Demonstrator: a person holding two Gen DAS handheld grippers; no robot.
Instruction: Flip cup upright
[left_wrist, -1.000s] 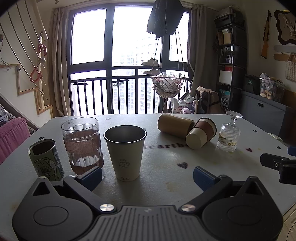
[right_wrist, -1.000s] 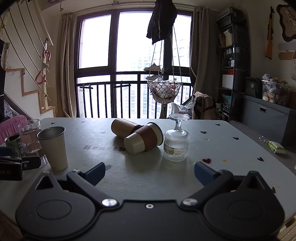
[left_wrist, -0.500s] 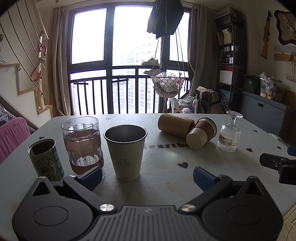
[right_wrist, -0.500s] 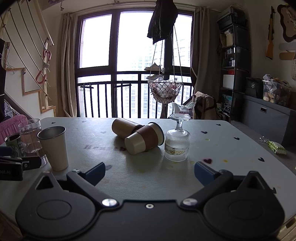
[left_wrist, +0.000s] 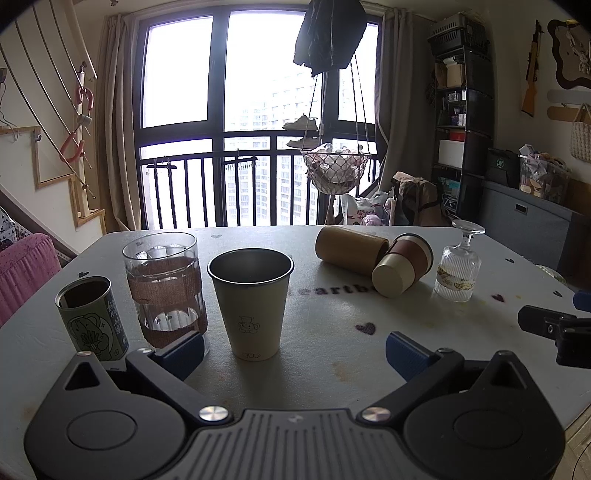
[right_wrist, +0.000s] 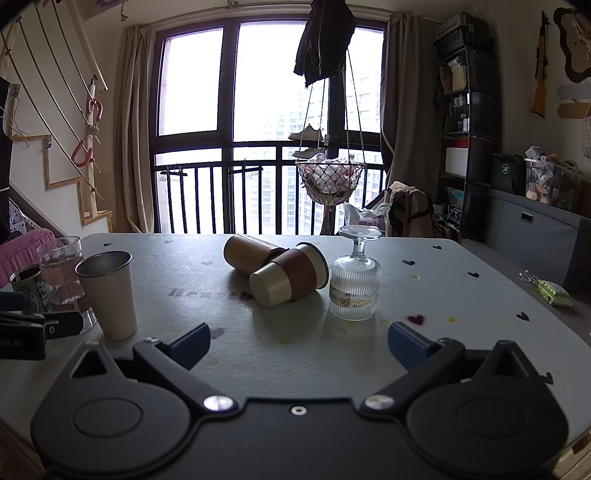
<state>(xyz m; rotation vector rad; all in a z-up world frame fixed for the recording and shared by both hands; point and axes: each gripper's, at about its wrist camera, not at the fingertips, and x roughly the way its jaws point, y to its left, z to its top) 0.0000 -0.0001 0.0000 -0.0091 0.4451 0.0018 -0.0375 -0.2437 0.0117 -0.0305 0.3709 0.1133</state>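
A brown-sleeved paper cup (left_wrist: 402, 266) (right_wrist: 288, 275) lies on its side mid-table, touching a tan cylinder cup (left_wrist: 351, 249) (right_wrist: 251, 253) that also lies on its side. A ribbed stemmed glass (left_wrist: 458, 271) (right_wrist: 354, 284) stands upside down to their right. A cream metal cup (left_wrist: 253, 302) (right_wrist: 109, 295) stands upright. My left gripper (left_wrist: 293, 350) is open, low, just in front of the cream cup. My right gripper (right_wrist: 299, 345) is open, short of the lying cups and the glass. Both are empty.
A clear glass with a woven sleeve (left_wrist: 164, 288) (right_wrist: 62, 273) and a green can (left_wrist: 90, 317) (right_wrist: 29, 288) stand upright at the left. The right gripper's side shows in the left wrist view (left_wrist: 554, 328). A snack packet (right_wrist: 552, 293) lies near the table's right edge.
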